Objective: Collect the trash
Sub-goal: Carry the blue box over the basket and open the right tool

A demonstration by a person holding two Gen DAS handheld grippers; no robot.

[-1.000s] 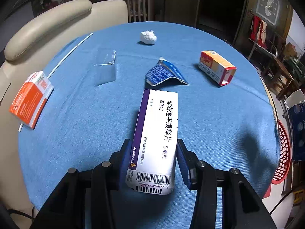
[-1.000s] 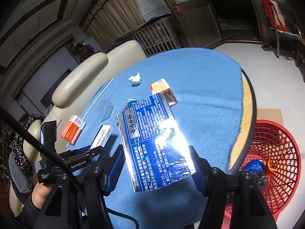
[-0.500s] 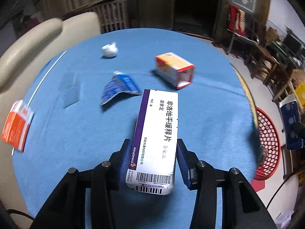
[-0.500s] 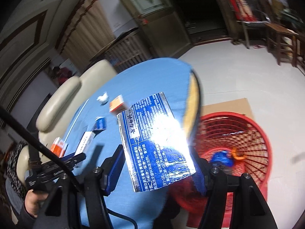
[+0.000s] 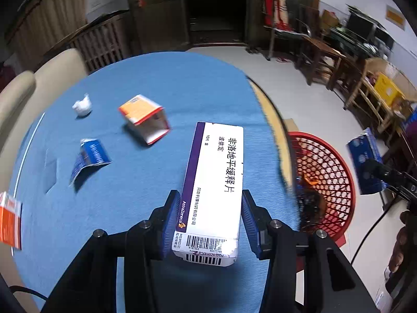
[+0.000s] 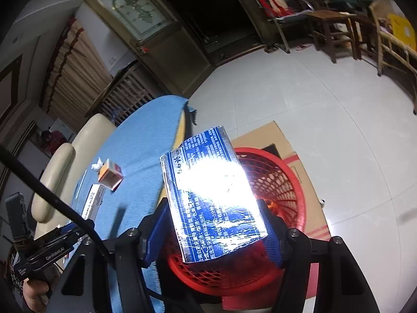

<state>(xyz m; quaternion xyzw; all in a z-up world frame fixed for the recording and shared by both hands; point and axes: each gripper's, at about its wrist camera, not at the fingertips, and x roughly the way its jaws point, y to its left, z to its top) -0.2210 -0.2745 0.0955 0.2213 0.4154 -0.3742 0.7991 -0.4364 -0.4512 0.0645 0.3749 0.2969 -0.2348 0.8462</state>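
My right gripper [image 6: 212, 224], clamped on a shiny blue foil wrapper [image 6: 211, 195], hangs over the red mesh basket [image 6: 284, 182]; my left gripper [image 5: 208, 219] grips a white-and-purple medicine box [image 5: 216, 180]. I'd release well inside the rim.

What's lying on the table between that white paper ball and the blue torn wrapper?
Nothing: only bare blue tablecloth between crumpled paper and blue wrapper, seen from the left wrist.

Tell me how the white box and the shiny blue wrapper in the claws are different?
The white and purple cardboard medicine box is stiff and matte; the shiny blue foil wrapper is thin, crinkled and glaring. The box hangs over the blue table; the wrapper hangs over the red mesh basket. Both are gripped in a claw.
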